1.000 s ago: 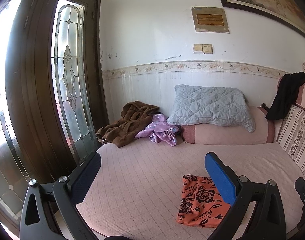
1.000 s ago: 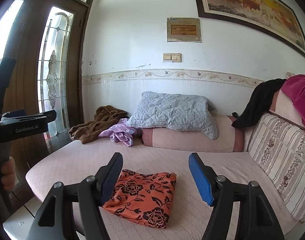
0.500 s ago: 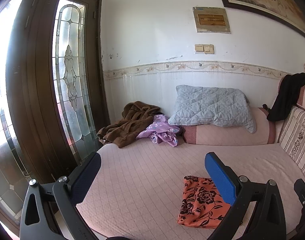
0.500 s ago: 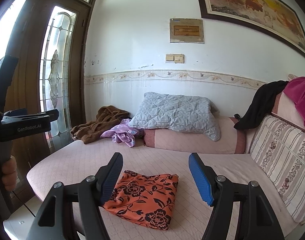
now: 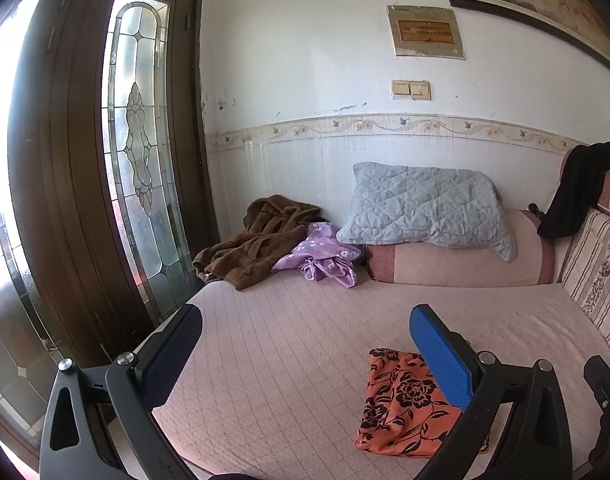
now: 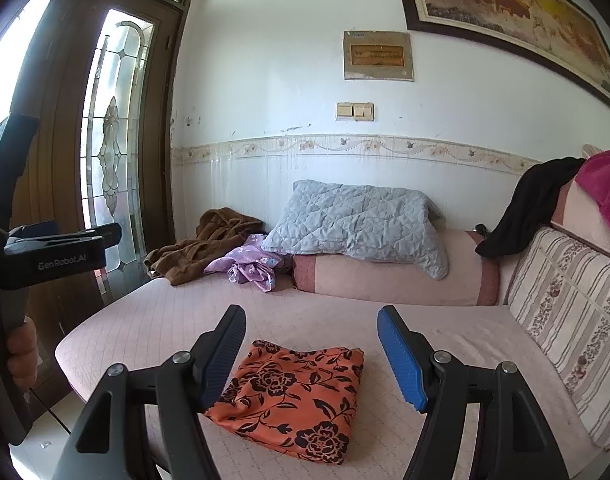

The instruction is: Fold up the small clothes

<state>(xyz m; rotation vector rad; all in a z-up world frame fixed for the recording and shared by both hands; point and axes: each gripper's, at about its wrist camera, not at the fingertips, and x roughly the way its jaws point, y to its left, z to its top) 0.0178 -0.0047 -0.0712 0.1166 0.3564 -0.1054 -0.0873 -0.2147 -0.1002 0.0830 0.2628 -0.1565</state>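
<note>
Orange floral-print cloth (image 6: 293,396), already folded into a compact rectangle, lies flat near the front edge of the pink quilted daybed mattress (image 5: 289,344), well apart from the unfolded heap at the back. Over the last second almost nothing on the bed has shifted; both cameras have only drifted slightly, so the folded piece has kept its shape and place. Left tongs (image 5: 305,354) stand wide apart and empty above the mattress, to the left of the cloth, and right tongs (image 6: 311,354) also stand apart and empty, hanging over the cloth without touching it. That suggests this item is finished and released. Next candidates are probably the crumpled purple patterned garment (image 5: 323,256) beside the brown fleece robe (image 5: 261,246), near the grey quilted pillow (image 5: 425,208); reaching them means moving both tools toward the wall.
</note>
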